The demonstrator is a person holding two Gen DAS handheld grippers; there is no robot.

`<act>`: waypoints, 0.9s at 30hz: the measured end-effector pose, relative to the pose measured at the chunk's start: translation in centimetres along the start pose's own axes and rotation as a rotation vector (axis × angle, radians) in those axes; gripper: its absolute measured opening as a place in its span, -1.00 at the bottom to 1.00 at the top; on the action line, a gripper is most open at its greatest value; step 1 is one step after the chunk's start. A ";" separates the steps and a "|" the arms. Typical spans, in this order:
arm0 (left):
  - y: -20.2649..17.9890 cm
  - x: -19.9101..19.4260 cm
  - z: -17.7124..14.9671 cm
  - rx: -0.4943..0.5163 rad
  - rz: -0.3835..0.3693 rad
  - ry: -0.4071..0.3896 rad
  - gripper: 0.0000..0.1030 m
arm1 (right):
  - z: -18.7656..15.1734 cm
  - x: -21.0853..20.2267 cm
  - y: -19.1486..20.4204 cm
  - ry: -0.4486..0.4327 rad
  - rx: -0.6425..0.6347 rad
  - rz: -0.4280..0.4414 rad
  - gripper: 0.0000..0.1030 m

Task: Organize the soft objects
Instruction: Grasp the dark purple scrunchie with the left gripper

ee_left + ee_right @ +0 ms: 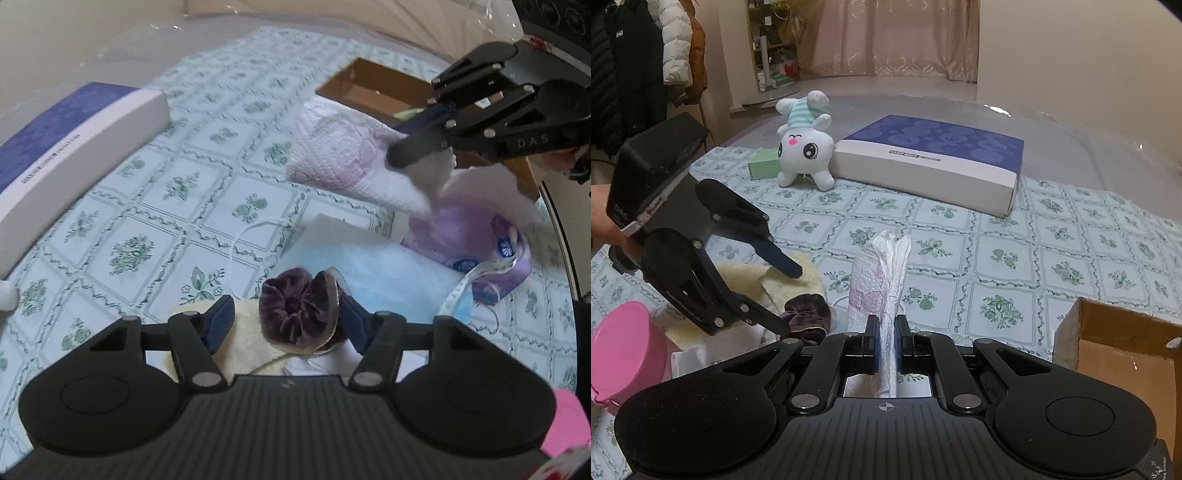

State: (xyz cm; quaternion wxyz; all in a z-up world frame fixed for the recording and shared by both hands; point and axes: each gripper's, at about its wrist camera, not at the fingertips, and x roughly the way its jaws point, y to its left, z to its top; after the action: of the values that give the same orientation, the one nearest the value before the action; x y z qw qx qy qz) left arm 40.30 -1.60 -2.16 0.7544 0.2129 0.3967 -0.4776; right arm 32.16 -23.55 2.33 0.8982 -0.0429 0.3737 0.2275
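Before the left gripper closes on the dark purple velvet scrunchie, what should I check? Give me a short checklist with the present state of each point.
1. Dark purple velvet scrunchie between the fingers of the left gripper: ok.
2. Left pads pressing it: not ok, jaws open.
3. Right gripper firmly shut on the white embossed paper towel: ok.
4. Brown cardboard box open to receive things: ok.
5. Cream fleece cloth clear of the left fingers: cannot tell.
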 end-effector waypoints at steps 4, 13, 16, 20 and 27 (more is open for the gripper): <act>0.2 1.3 0.2 0.015 -0.017 0.031 -0.02 | -0.3 0.6 -0.4 0.006 0.010 0.001 -0.85; -0.9 2.4 0.6 0.074 0.004 0.069 -0.58 | -0.6 0.5 -0.8 -0.007 0.037 -0.005 -0.85; -1.1 1.2 0.7 0.049 0.024 0.028 -0.62 | -0.6 -0.1 -0.6 -0.016 0.044 -0.014 -0.85; -1.4 -1.8 1.1 -0.020 0.062 -0.066 -0.62 | -0.4 -1.7 0.1 -0.040 0.050 -0.019 -0.85; -4.2 -7.4 1.4 -0.115 0.239 -0.133 -0.62 | -0.7 -5.8 2.6 -0.086 0.042 -0.027 -0.85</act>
State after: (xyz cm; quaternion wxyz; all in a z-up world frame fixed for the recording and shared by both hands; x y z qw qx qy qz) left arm 35.46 -0.39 4.83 0.8415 0.1830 0.3441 -0.3740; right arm 26.96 -23.60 6.08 0.9171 -0.0193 0.3389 0.2091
